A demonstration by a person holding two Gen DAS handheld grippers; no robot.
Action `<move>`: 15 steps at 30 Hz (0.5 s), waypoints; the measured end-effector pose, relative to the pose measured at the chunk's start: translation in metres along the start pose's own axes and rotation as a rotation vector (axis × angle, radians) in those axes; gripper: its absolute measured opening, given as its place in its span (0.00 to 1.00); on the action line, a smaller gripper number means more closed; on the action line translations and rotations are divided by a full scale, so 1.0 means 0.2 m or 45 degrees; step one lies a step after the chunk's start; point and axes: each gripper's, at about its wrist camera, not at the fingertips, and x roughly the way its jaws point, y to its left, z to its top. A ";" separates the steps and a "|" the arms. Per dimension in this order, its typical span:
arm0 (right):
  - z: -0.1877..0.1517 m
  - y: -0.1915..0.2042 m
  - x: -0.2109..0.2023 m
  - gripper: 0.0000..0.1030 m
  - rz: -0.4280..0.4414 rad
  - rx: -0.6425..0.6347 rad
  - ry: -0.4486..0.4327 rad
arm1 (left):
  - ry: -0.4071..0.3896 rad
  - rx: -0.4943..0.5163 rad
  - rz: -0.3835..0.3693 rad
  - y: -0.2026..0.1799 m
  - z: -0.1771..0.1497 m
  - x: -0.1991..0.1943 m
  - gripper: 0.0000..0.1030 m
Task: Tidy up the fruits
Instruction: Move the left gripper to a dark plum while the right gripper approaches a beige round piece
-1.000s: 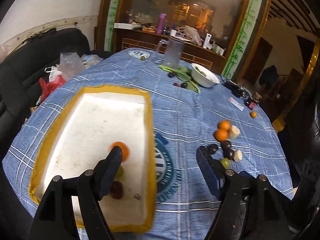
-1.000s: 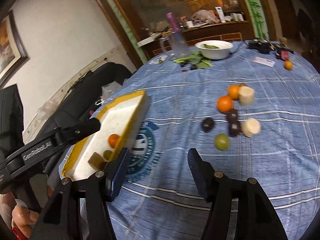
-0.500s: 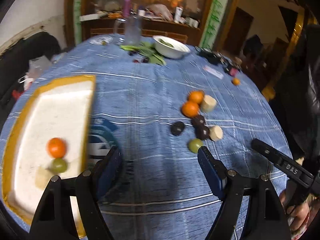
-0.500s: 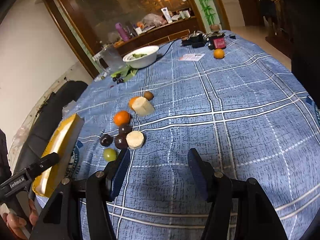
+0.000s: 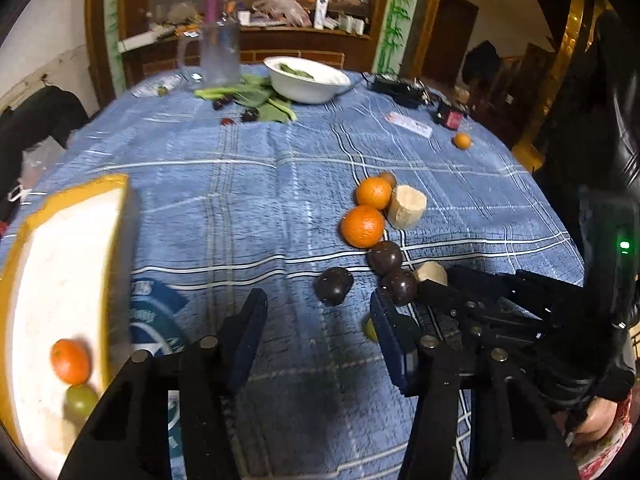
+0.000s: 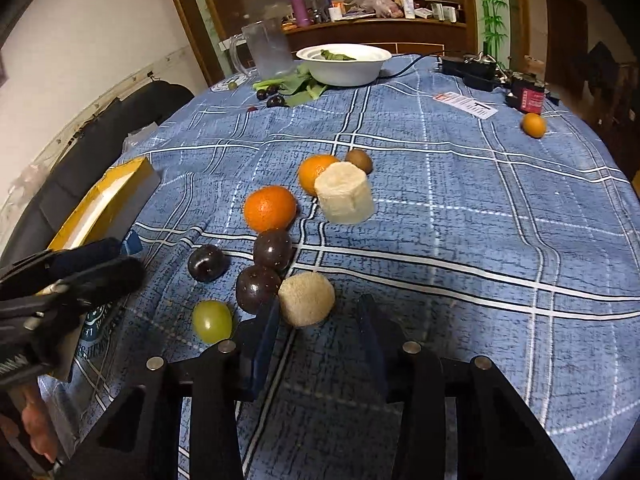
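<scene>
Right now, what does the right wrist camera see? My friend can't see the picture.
The open right gripper hovers over a blue checked tablecloth, its jaws just in front of a pale round fruit chunk. Close by lie three dark plums, a green grape, two oranges and a banana piece. The yellow-rimmed tray sits at the left.
</scene>
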 end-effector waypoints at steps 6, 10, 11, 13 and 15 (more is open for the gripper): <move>0.01 -0.02 0.01 0.40 0.068 0.008 -0.004 | 0.088 -0.003 -0.044 -0.01 0.04 0.20 0.47; 0.00 -0.03 0.00 0.33 0.115 0.016 0.001 | 0.109 0.010 -0.055 -0.01 0.04 0.25 0.25; 0.00 -0.03 0.00 0.33 0.116 0.015 0.001 | 0.110 0.016 -0.061 -0.02 0.04 0.25 0.25; 0.00 -0.03 0.00 0.33 0.114 0.009 0.001 | 0.096 0.033 -0.045 -0.03 0.03 0.26 0.25; 0.00 -0.02 0.00 0.34 0.105 -0.001 -0.004 | 0.080 0.073 -0.012 -0.06 0.03 0.26 0.25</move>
